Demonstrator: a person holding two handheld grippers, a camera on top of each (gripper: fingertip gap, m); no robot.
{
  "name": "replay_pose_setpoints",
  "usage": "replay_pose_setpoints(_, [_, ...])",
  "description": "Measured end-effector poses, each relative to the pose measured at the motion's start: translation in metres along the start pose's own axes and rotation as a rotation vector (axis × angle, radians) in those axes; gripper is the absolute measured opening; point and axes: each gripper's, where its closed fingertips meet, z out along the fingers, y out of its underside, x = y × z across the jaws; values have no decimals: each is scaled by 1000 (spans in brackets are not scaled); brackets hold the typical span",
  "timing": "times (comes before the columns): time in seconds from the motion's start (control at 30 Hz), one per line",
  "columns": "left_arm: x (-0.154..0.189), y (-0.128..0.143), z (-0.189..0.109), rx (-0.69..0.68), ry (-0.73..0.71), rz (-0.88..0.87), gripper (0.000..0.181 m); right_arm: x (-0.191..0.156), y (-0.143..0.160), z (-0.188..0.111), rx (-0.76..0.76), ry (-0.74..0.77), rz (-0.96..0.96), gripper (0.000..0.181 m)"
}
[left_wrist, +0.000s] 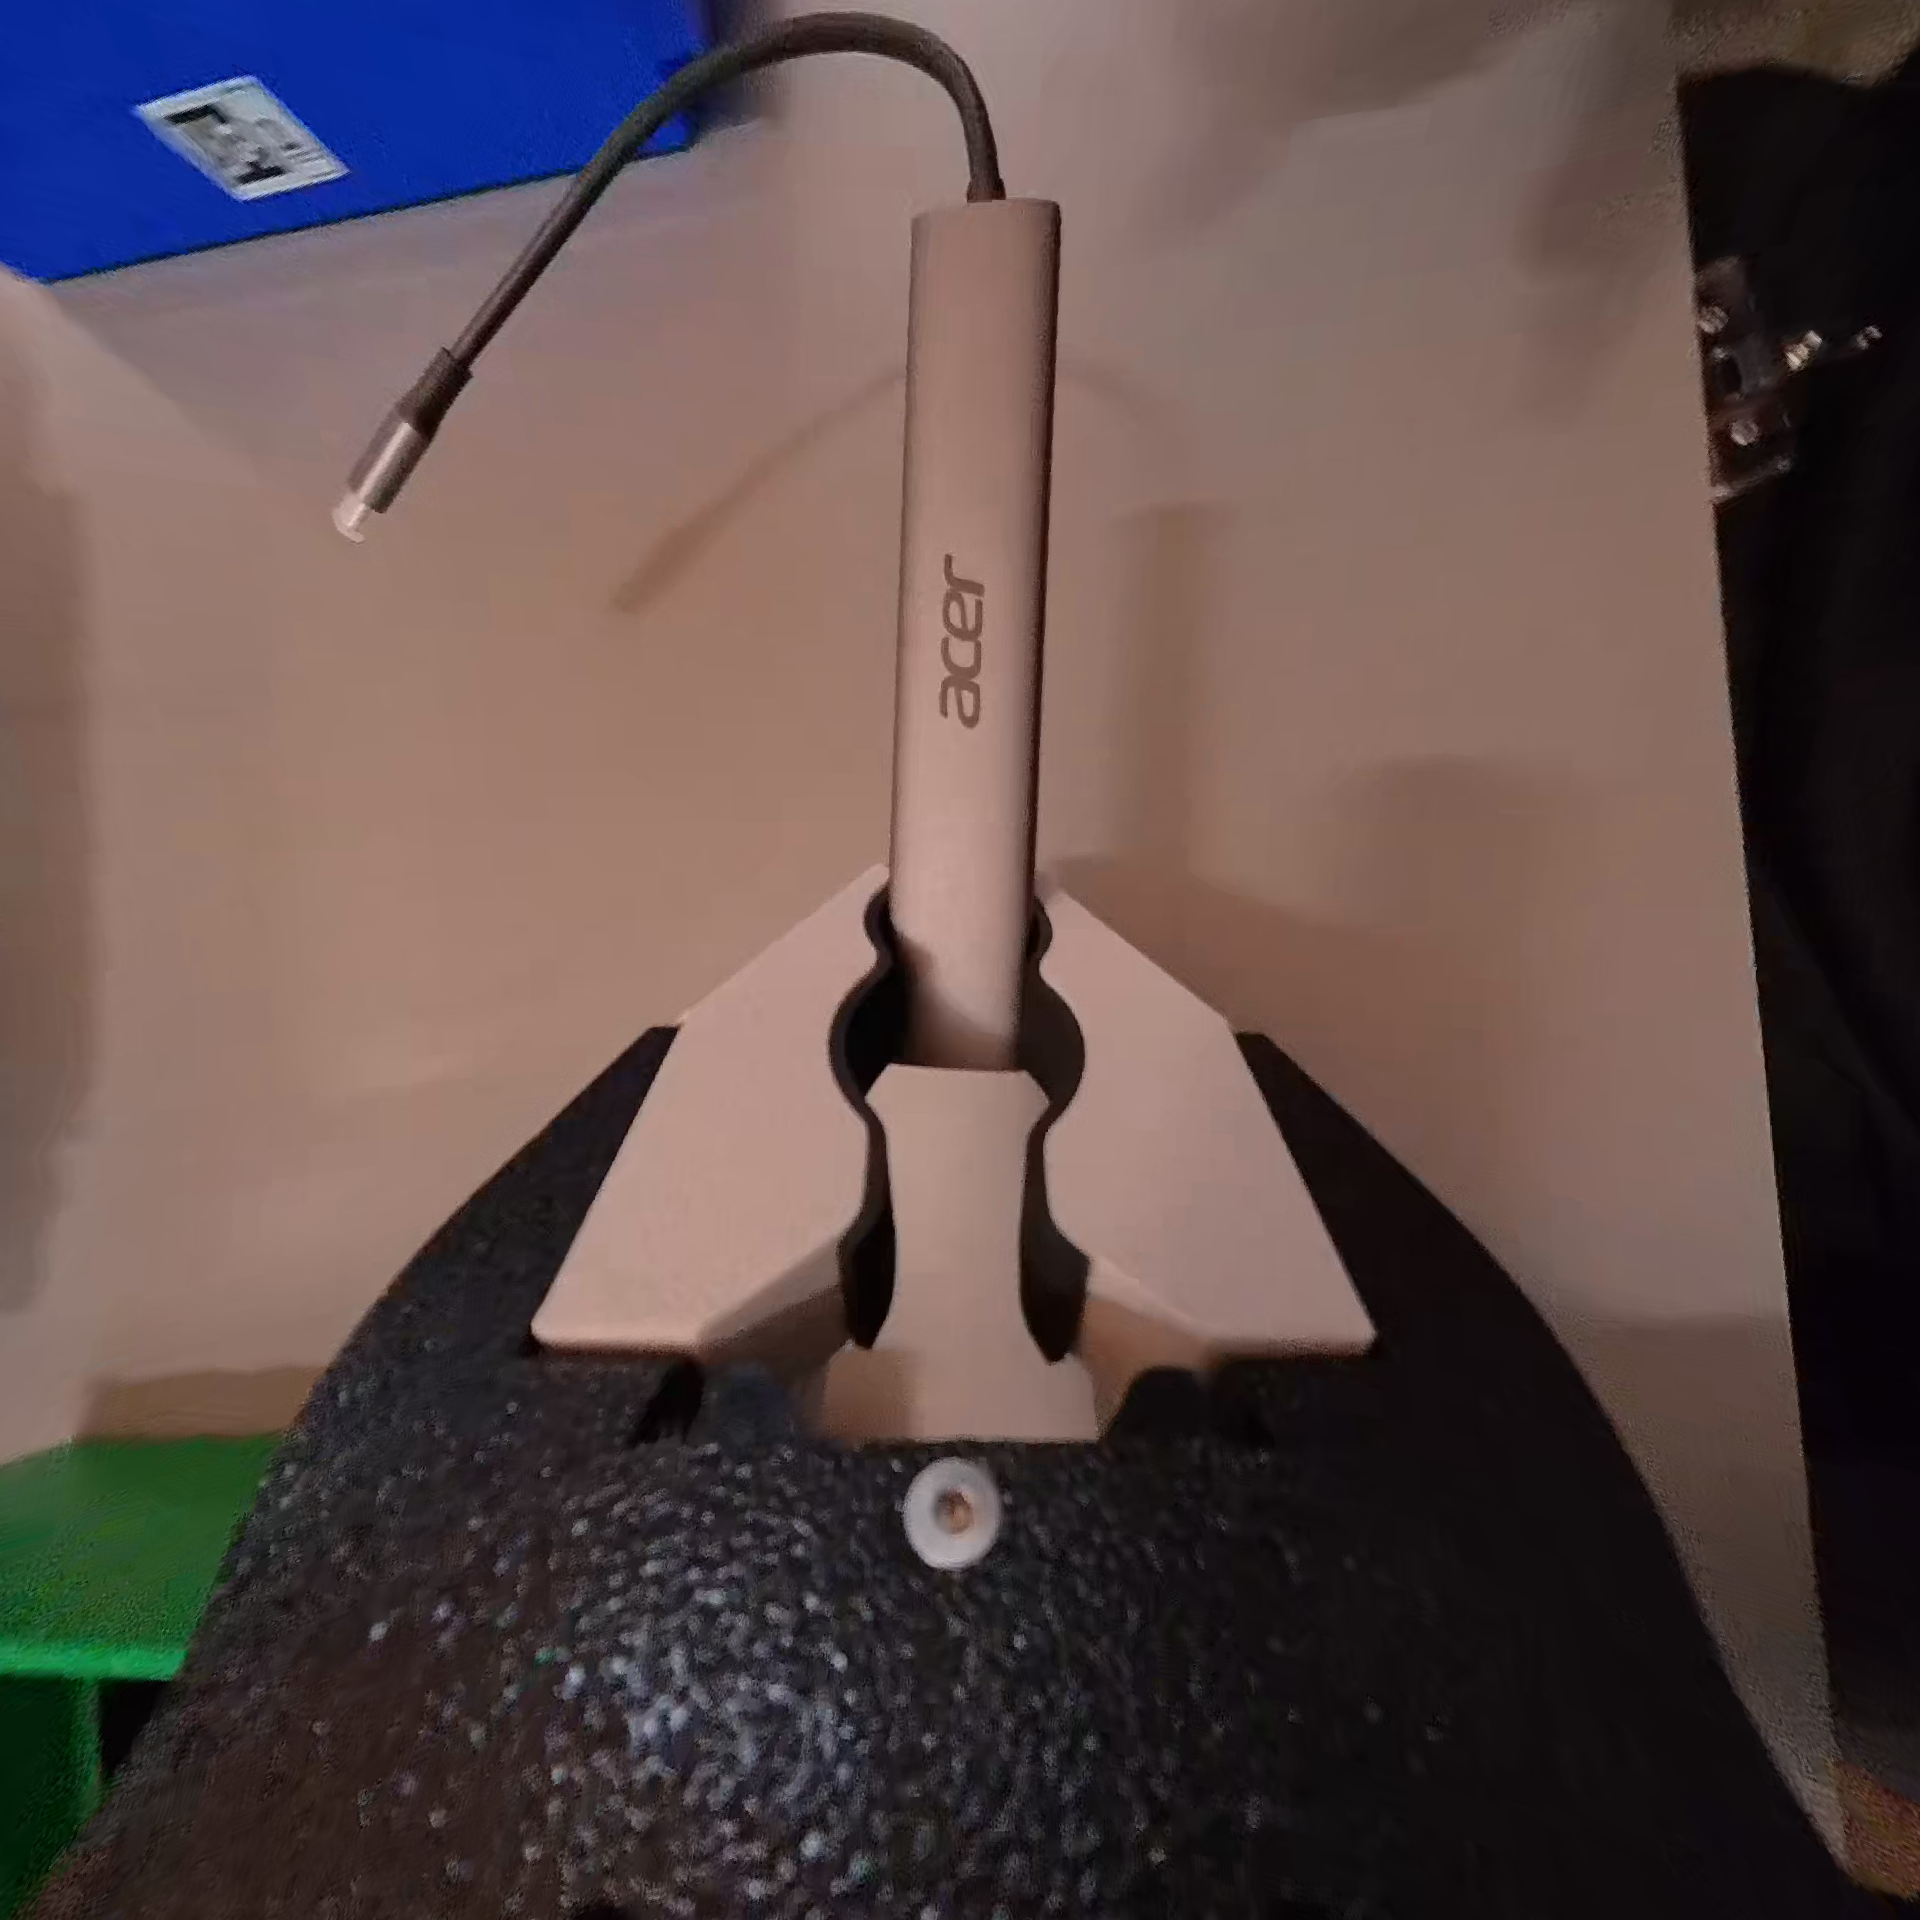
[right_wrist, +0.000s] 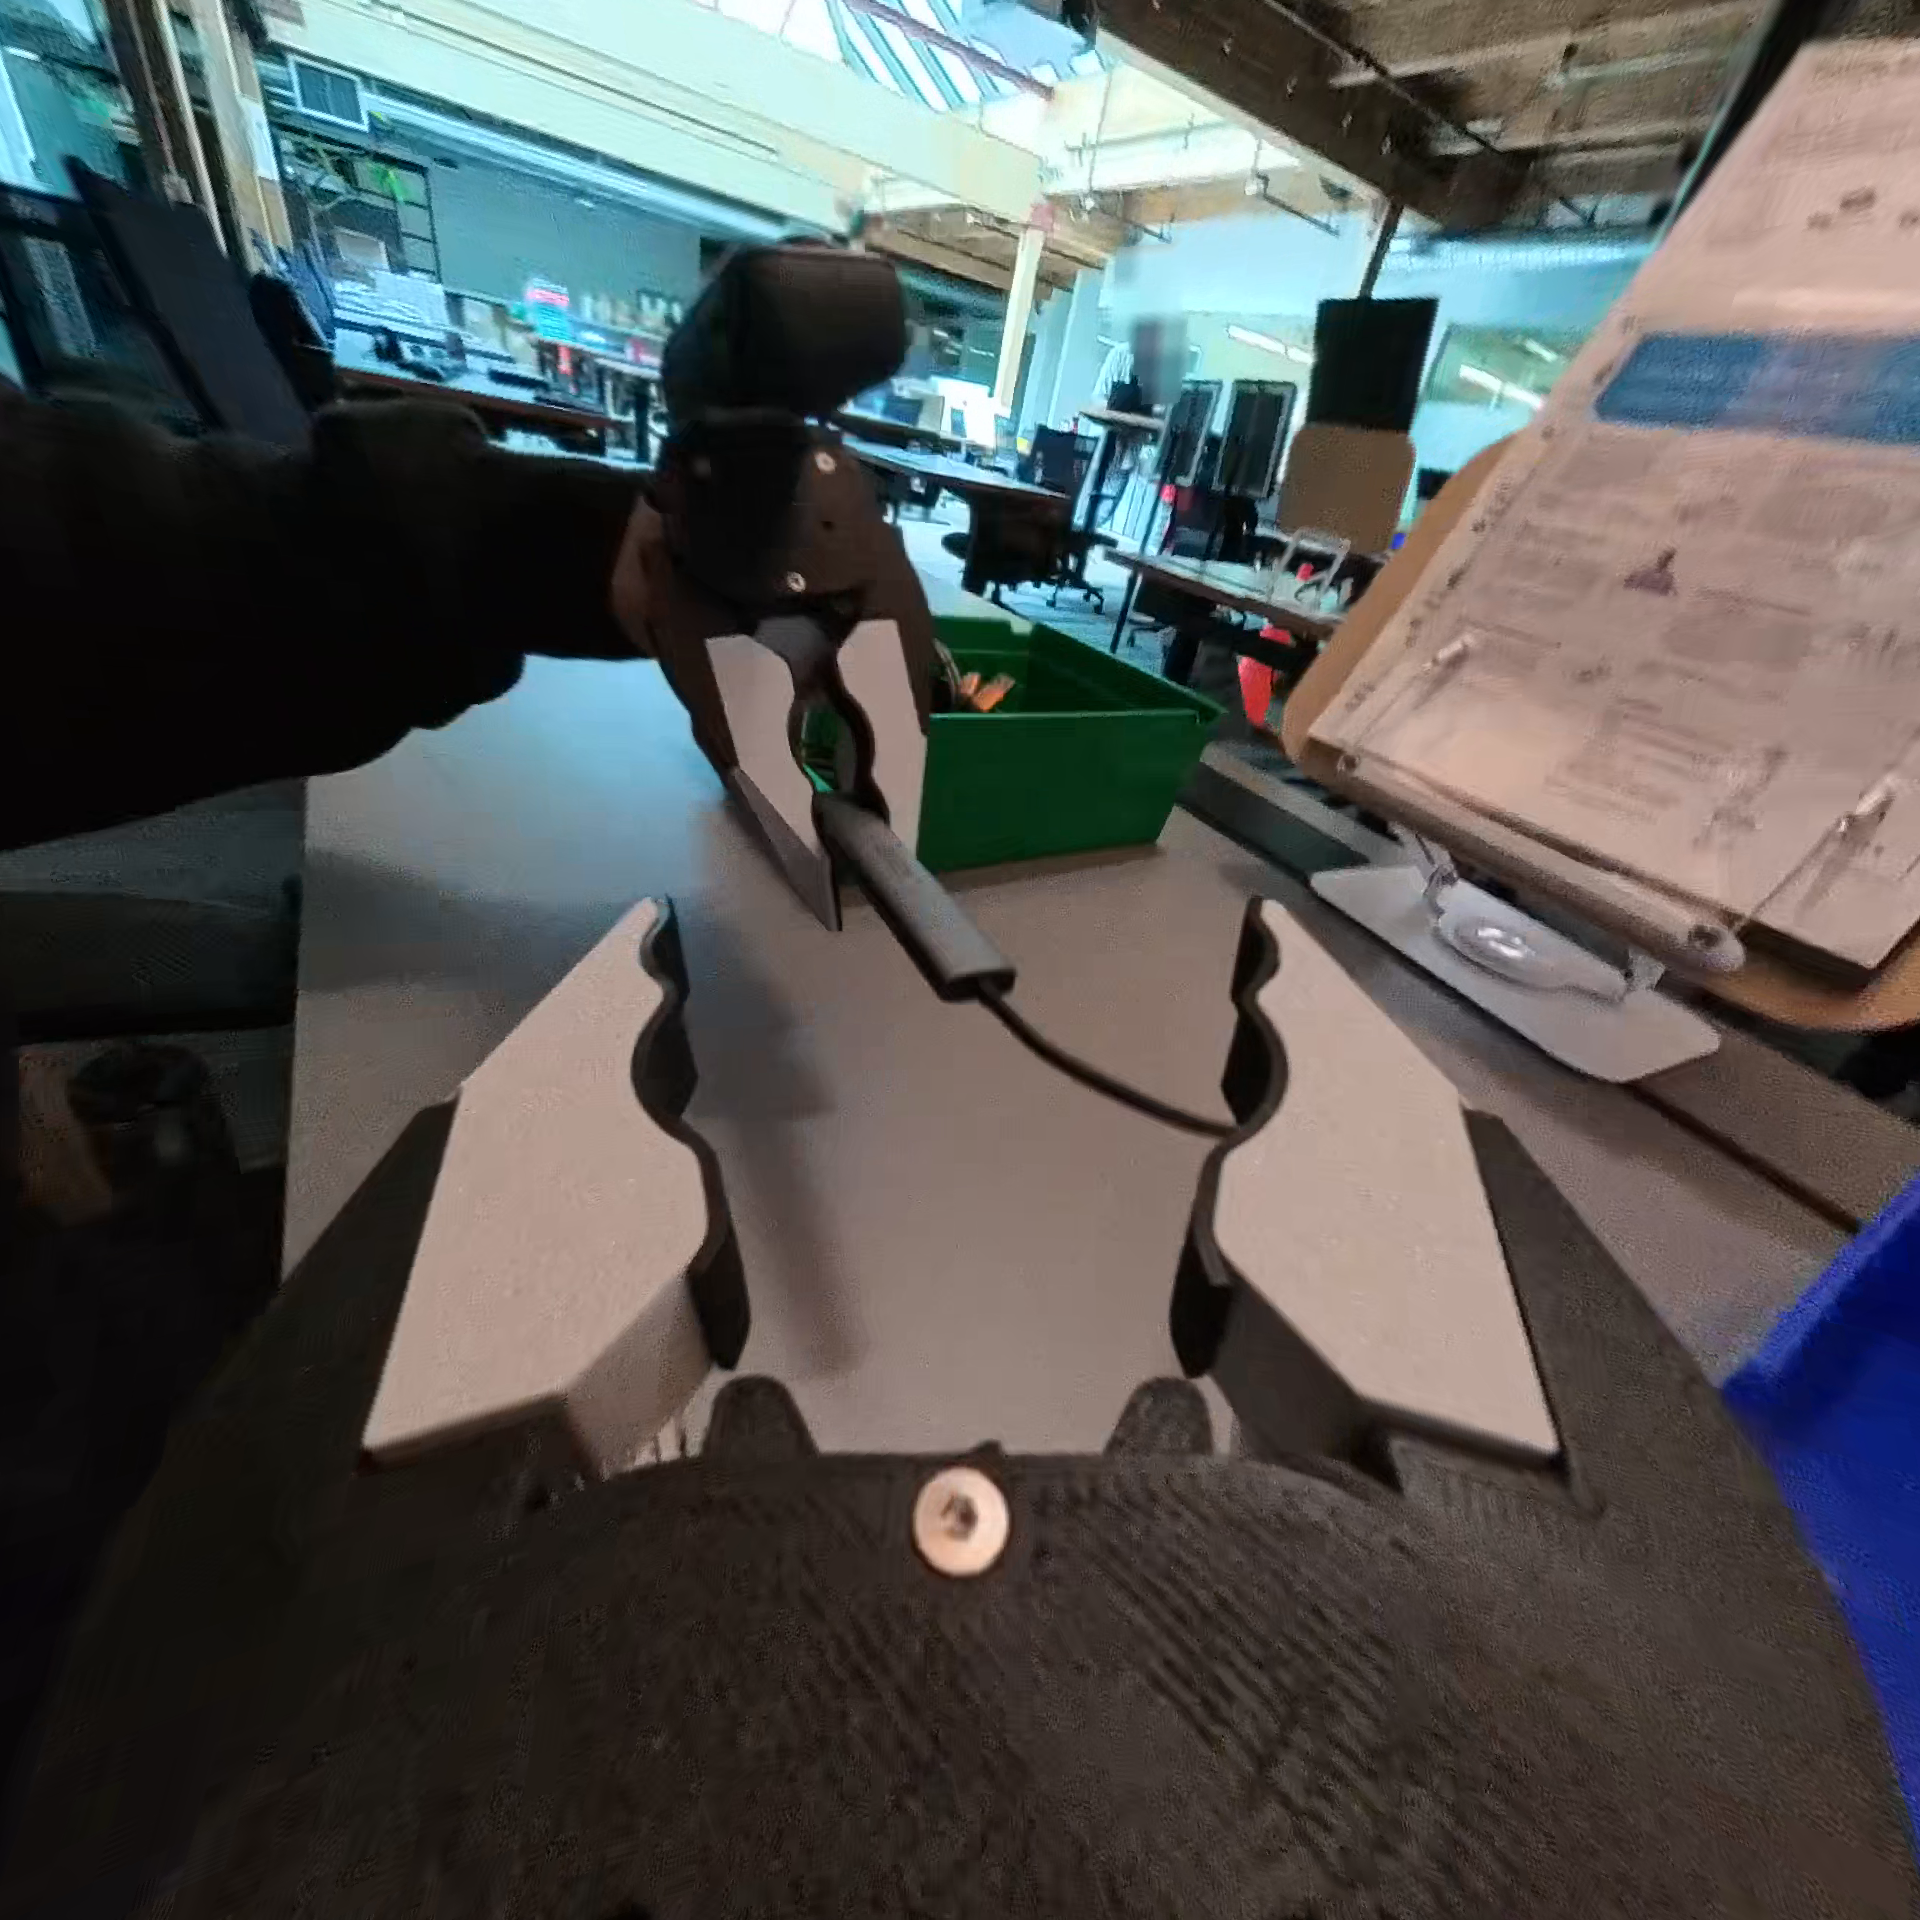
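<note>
Jaws first, nearest our lens: in the left wrist view our left gripper (left_wrist: 958, 977) is clenched on the near end of a slim grey metal adapter bar (left_wrist: 977, 582), printed with a dark logo along its side. The bar's long axis runs straight out from between the pale fingers (left_wrist: 727, 1122), in line with them. From its far end a short dark braided cable (left_wrist: 727, 125) arches up and over to the left, ending in a small metal plug (left_wrist: 390, 457) that hangs free, touching nothing. Beyond it we see the pale tabletop (left_wrist: 1351, 623), a blue bin (left_wrist: 364, 114) at the far left and a corner of a green bin (left_wrist: 114, 1558) low on the left.

In the right wrist view our right gripper (right_wrist: 961, 1049) stands wide apart and holds nothing. The cable (right_wrist: 1101, 1081) reaches in between its fingers and passes out of sight at the right finger (right_wrist: 1351, 1195); we cannot tell whether it touches. The bar (right_wrist: 914, 904) lies ahead, its cable end pointing toward us, so the right gripper is the free one nearest the plug end. Farther on are the left gripper (right_wrist: 831, 810) in a black-gloved hand (right_wrist: 395, 540), the green bin (right_wrist: 1060, 769), and a document stand (right_wrist: 1621, 623) to the right.
</note>
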Motion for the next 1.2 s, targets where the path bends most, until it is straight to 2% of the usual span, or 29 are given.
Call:
replay_pose_setpoints(0.07, [7, -8, 6, -17, 53, 80, 16, -8, 1, 6, -15, -26, -28, 96])
replay_pose_setpoints(0.2, [14, -24, 15, -39, 86, 231, 16, -17, 29, 19, -113, -86, 52, 88])
replay_pose_setpoints(0.27, [13, -26, 17, -64, 73, 295, 16, -16, 39, 20, -137, -80, 58, 74])
replay_pose_setpoints(0.4, [13, -36, 16, -20, 74, 339, 16, -25, 53, 23, -152, -116, 9, 61])
replay_pose_setpoints(0.5, [10, -35, 16, -37, 61, 353, 16, -21, 49, 23, -110, -87, 11, 27])
replay_pose_setpoints(0.57, [9, -36, 17, -23, 53, 347, 16, -20, 43, 23, -63, -89, 51, 24])
replay_pose_setpoints(0.83, [6, -31, 19, -26, 43, 340, 16, -22, 50, 28, -61, -112, 130, 21])
replay_pose_setpoints(0.9, [2, -33, 18, -14, 26, 311, 18, -18, 51, 30, -49, -105, 185, 21])
replay_pose_setpoints(0.97, [-8, -39, 12, 26, -14, 182, 23, -9, 44, 30, 13, -91, 308, 21])
replay_pose_setpoints(1.03, [-18, -45, -5, 82, -55, 66, 41, 2, 42, 27, 58, -57, 385, 21])
replay_pose_setpoints(1.07, [-21, -47, -15, 119, -71, 30, 44, 8, 41, 25, 75, -40, 417, 21])
replay_pose_setpoints(1.2, [-33, -50, -59, 271, -172, -116, 44, 20, 39, 20, 149, -6, 528, 21])
